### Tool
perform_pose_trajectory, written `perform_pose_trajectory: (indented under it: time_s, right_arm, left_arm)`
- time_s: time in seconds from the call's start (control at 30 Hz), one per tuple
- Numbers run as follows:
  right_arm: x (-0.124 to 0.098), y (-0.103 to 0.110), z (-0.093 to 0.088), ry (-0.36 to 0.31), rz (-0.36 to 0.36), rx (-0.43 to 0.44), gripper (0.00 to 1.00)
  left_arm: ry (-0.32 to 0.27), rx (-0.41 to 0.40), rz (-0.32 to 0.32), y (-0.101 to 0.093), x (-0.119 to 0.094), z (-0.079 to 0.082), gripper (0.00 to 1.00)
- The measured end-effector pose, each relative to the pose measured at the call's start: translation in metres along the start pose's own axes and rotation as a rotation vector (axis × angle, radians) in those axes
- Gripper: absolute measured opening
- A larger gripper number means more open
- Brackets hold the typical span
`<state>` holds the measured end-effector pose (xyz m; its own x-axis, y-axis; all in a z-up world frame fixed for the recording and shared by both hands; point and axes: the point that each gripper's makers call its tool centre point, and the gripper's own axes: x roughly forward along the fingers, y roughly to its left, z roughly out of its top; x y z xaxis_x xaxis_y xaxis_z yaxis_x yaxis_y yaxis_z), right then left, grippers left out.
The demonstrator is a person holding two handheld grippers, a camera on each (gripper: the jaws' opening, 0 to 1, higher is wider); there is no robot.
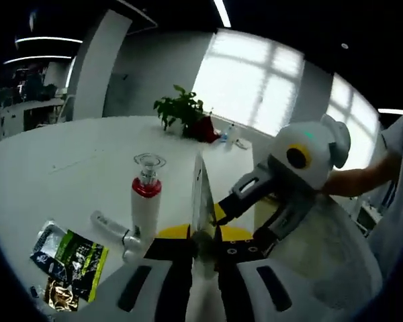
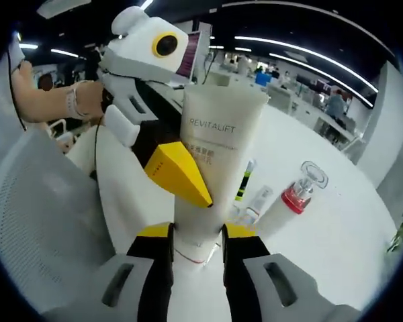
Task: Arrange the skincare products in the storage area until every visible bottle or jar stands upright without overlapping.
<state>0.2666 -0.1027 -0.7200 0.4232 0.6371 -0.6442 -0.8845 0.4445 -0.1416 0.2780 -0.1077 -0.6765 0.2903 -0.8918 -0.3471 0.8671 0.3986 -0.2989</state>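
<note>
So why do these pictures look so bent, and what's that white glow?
Left gripper view: fisheye lens curves the white table; the bright window is overexposed, washing out detail. Right gripper view: ceiling strip lights bow; the white REVITALIFT tube stays sharp.

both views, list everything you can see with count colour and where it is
tube: 1, cream white, printed REVITALIFT, held between both grippers
pump bottle: 1, white with red collar and clear cap, upright on the table
small bottle: 1, white and clear, lying on its side beside the pump bottle
sachets: a few, black and green plus gold, flat at the table edge
potted plant: 1, green, far side of the table
table: 1, white
mesh chair: 1, white, beside the table
left gripper: 1, white, yellow and black, shut on the tube
right gripper: 1, same colours, shut on the tube
</note>
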Motion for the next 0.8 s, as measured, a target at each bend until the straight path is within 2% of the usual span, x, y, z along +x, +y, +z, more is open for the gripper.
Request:
perform_pose_trajectory:
  time_s: [0.13,0.27,0.4,0.8]
  right_arm:
    - [0.001,0.005,-0.014,0.034,0.018,0.003,0.27]
    - [0.005,0.004,-0.028,0.077,0.009,-0.031,0.26]
    - [0.007,0.004,-0.034,0.088,0.014,-0.021,0.26]
    - [0.016,-0.004,-0.045,0.135,0.004,-0.054,0.22]
  left_arm:
    - [0.047,0.042,-0.02,-0.007,0.008,-0.011,0.06]
    - [0.066,0.095,-0.011,-0.005,0.018,-0.017,0.06]
    - [0.087,0.117,-0.009,-0.006,0.023,-0.022,0.06]
    - [0.117,0.197,0.005,0.01,0.028,-0.024,0.06]
